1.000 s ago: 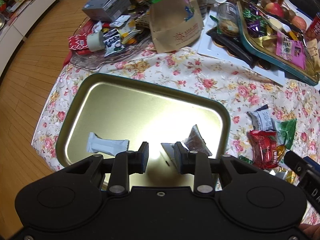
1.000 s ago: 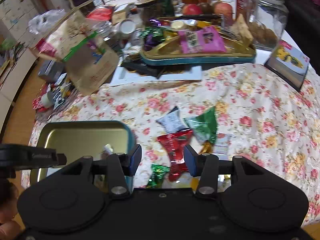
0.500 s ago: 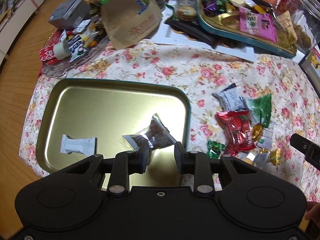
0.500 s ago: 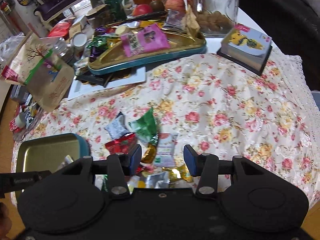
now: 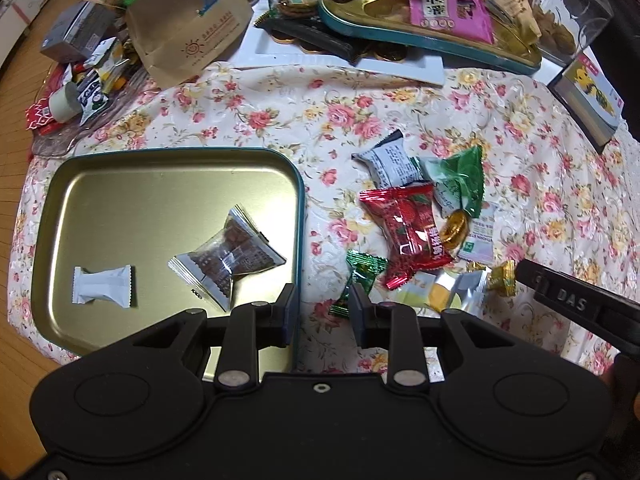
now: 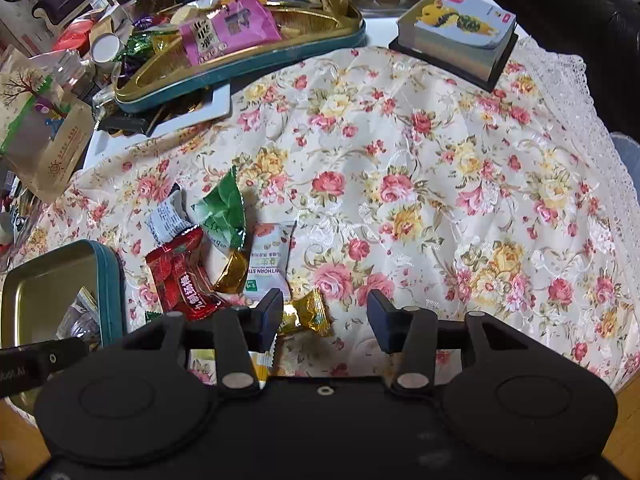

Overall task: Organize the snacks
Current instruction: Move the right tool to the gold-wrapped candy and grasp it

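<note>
Worktop under floral cloth (image 6: pixel 420 168), wooden floor (image 5: pixel 16 52) beside. Loose snacks (image 5: pixel 412 232) heaped right of gold tin tray (image 5: pixel 120 208); two packets inside. Left tongs (image 5: pixel 322 312) spread, empty. Right tongs (image 6: pixel 324 316) spread, gold candy (image 6: pixel 310 312) lying between, unpinched.

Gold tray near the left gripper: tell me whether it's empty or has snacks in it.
Not empty. The gold tray holds two snacks: a white packet and a clear packet with brown contents; the rest is bare.

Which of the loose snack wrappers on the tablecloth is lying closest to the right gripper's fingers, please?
The small gold-foil candy, just ahead of the right gripper beside its left finger. The red packet, green packet and white hawthorn packet lie farther off.
</note>
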### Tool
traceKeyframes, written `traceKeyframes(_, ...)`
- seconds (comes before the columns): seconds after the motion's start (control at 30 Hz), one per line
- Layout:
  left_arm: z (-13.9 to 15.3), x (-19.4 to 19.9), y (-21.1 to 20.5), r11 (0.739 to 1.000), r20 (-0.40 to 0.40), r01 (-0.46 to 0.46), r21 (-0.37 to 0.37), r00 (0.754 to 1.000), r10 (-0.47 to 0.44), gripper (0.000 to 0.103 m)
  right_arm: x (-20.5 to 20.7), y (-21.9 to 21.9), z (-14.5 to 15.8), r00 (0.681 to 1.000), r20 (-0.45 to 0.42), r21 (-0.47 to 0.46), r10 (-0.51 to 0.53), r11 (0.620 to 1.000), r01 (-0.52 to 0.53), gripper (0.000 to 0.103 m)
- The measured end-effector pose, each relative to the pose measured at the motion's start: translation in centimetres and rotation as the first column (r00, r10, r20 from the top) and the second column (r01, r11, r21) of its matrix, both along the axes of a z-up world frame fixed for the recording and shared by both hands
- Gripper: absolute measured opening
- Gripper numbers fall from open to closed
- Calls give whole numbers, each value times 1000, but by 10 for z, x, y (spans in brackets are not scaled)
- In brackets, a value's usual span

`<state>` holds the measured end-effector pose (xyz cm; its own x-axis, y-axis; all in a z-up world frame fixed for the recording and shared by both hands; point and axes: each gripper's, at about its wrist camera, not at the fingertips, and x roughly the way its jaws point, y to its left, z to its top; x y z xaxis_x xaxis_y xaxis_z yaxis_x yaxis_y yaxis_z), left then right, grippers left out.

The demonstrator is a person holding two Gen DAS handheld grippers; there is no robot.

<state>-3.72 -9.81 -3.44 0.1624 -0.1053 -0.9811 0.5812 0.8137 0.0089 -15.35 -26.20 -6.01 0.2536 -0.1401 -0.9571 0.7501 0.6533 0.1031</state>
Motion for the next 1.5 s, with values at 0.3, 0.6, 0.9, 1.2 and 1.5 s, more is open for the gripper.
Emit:
traceKeyframes(0.3,2,1,2,1000,-10,-6,-11,1000,6,39,15,9,-13,1000,-20,-2,23,1000,-23,49)
traceKeyframes(0.6,4,3,6,1000,-21,-18,-22,1000,17,39,26,11,-25,999,-43,-2,16,1000,-17,49)
traceKeyframes(0.9,5,7,9,999,-23,-32,-30,999,32,39,33,18,-37,994,-95,-22,52,998,-55,49)
traceKeyframes(1.2,4,4,6,999,-23,-26,-27,999,26,39,14,1,-40,992,-121,-33,29,999,-34,48)
traceKeyframes(1.5,-2,-4,-3,1000,-24,15,-9,1000,-16,39,-9,-19,-39,991,-130,-40,-16,999,11,48)
